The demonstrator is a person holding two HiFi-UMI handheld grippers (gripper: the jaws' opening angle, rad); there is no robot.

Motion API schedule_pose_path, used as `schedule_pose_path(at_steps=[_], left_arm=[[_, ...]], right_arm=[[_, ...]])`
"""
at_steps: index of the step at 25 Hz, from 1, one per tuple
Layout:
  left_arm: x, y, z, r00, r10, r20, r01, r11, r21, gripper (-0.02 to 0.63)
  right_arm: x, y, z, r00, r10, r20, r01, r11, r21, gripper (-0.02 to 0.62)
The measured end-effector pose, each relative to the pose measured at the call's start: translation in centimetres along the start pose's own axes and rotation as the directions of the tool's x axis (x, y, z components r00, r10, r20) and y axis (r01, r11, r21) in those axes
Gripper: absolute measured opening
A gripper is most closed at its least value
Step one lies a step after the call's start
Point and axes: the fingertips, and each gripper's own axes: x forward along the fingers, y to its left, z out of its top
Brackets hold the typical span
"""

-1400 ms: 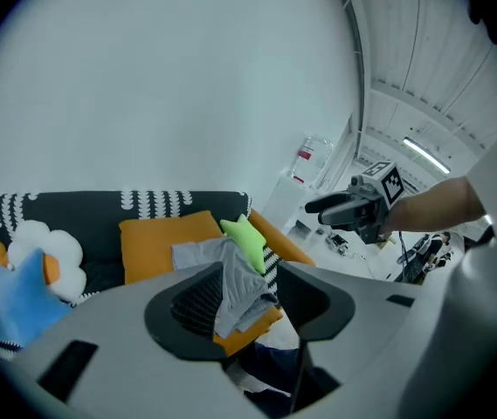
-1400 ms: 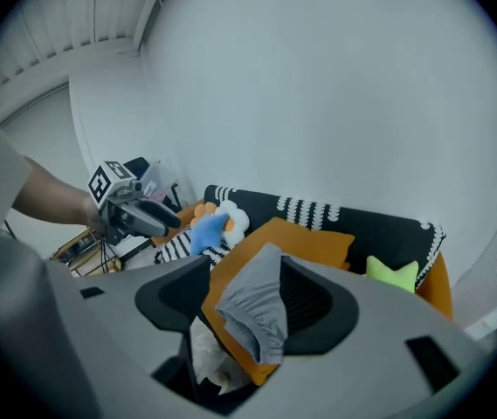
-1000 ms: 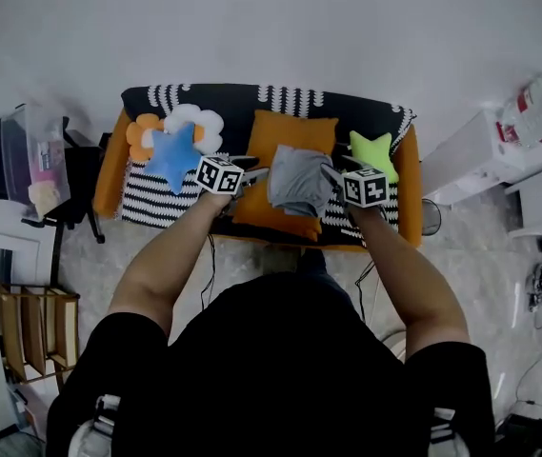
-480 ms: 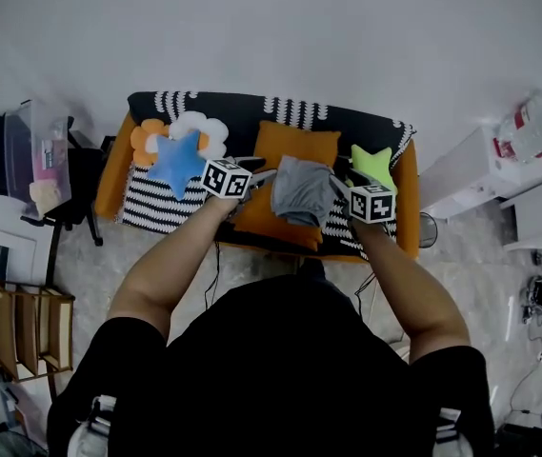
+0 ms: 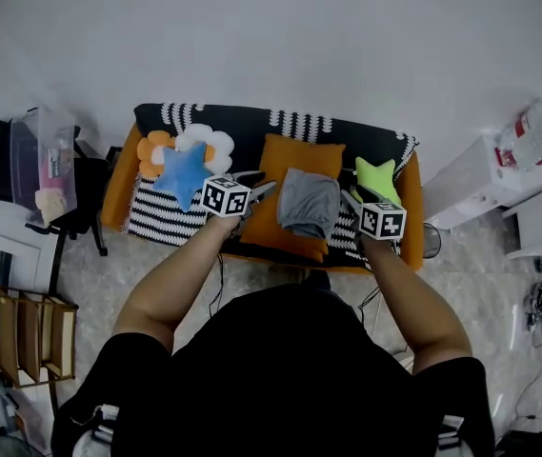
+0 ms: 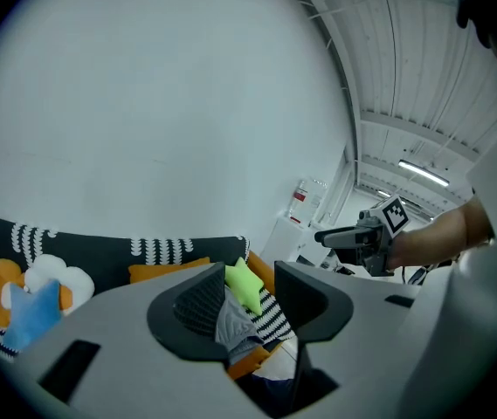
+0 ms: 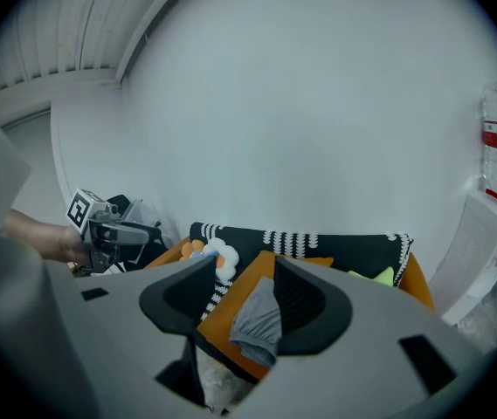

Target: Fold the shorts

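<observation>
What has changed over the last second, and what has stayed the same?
The left gripper and the right gripper drew back from the grey shorts toward the person; their jaws have just been closing slightly, with nothing between them. The grey shorts stayed folded on the orange cushion.

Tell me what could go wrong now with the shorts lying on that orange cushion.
1. The shorts lie on a cushion that seems to slope, with their lower end near its front edge; they may slide off.
2. The fold looks bunched and uneven, so it may fall open if handled again.
</observation>
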Motion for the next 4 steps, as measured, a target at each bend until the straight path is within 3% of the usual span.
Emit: schedule_pose_path(at_steps=[4], left_arm=[[-0.38, -0.49, -1.04, 1.000, -0.003, 0.011, 0.003, 0.999, -0.045, 0.193]], right_arm=[[-1.19, -0.71, -0.23, 1.000, -0.015, -0.003, 0.015, 1.000, 0.003, 0.218]])
